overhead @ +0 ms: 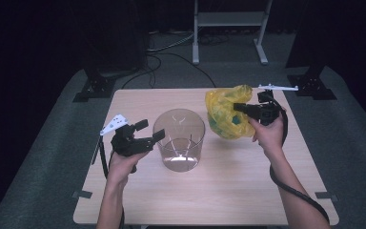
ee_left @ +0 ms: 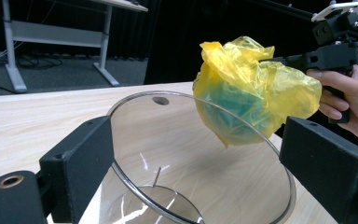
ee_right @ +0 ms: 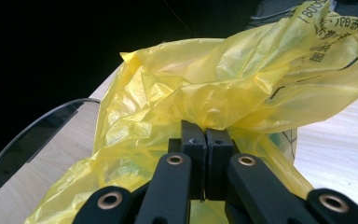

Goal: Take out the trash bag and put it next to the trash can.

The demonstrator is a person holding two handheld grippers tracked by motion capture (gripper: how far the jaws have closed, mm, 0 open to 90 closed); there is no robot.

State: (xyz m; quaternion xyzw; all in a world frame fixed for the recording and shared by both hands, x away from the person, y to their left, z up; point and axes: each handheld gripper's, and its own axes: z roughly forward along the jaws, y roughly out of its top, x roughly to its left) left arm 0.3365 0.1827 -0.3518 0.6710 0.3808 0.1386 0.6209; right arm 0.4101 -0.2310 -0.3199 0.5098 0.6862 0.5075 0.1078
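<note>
You see a crinkled translucent yellow plastic bag with black printed lettering, something teal-green inside; a clear glass-like round bucket; a pale wood-grain table.

We've got a light wood table on grey carpet; black stand feet sit off its far corners, a white-legged frame stands behind, and loose cables run across the floor by it.

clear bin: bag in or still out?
Out. The yellow bag hangs pinched in the right gripper, beside the clear bin rather than inside it; the bin's floor looks bare through the wall.
</note>
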